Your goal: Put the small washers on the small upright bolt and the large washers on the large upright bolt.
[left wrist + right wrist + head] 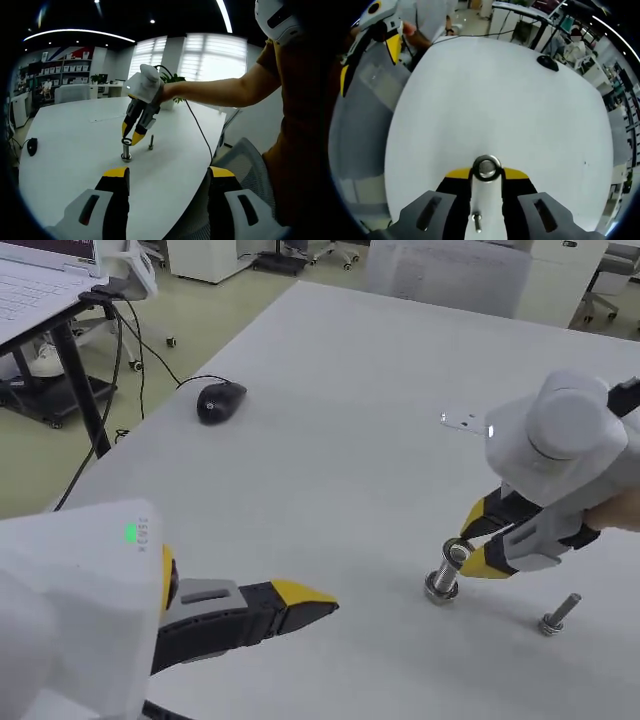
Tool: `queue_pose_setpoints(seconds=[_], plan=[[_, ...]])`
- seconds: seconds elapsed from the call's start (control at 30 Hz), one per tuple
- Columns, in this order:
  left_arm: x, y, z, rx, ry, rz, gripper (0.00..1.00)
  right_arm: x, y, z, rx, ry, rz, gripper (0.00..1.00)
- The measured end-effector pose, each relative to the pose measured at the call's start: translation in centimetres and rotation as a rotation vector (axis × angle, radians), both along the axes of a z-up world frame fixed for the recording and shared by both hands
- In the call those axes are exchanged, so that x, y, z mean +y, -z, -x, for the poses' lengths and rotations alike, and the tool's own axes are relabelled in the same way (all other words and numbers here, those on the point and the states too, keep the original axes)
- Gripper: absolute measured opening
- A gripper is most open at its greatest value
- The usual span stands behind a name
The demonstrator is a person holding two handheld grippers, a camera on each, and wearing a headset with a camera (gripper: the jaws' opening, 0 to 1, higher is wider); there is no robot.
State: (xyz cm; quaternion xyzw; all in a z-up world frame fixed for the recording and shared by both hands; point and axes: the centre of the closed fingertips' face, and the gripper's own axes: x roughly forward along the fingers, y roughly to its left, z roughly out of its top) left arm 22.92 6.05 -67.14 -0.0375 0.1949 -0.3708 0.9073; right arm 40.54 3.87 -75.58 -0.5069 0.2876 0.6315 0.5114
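Observation:
The large upright bolt [441, 582] stands on the white table [330, 440], with washers stacked at its foot. My right gripper [468, 545] is shut on a large washer [457, 551], held right at the bolt's top; I cannot tell whether it is over the thread. In the right gripper view the large washer [486, 167] sits pinched between the yellow fingertips. The small bolt [557, 615] stands tilted to the right of the large one. My left gripper [169, 175] is open with nothing in it, low at the near left [315, 606], well apart from both bolts [126, 151].
A black mouse [221, 400] lies at the table's far left. A small flat plate [462, 421] rests behind the right gripper. A laptop on a stand [40, 280] with hanging cables is off the table's left edge. A grey chair [245, 155] stands beside the table.

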Motion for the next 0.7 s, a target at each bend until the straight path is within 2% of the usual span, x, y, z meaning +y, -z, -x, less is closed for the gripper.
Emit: queue_pose_setpoints(seconds=[0.13,0.7], plan=[[0.1,0.1,0.0,0.003,-0.002,0.001,0.62,0.1,0.2,-0.1,0.0,-0.005,0.004,0.22],[0.5,0.4,0.0,0.01,-0.016,0.002,0.62,0.1,2.6,-0.4,0.023,-0.016,0.048,0.22]])
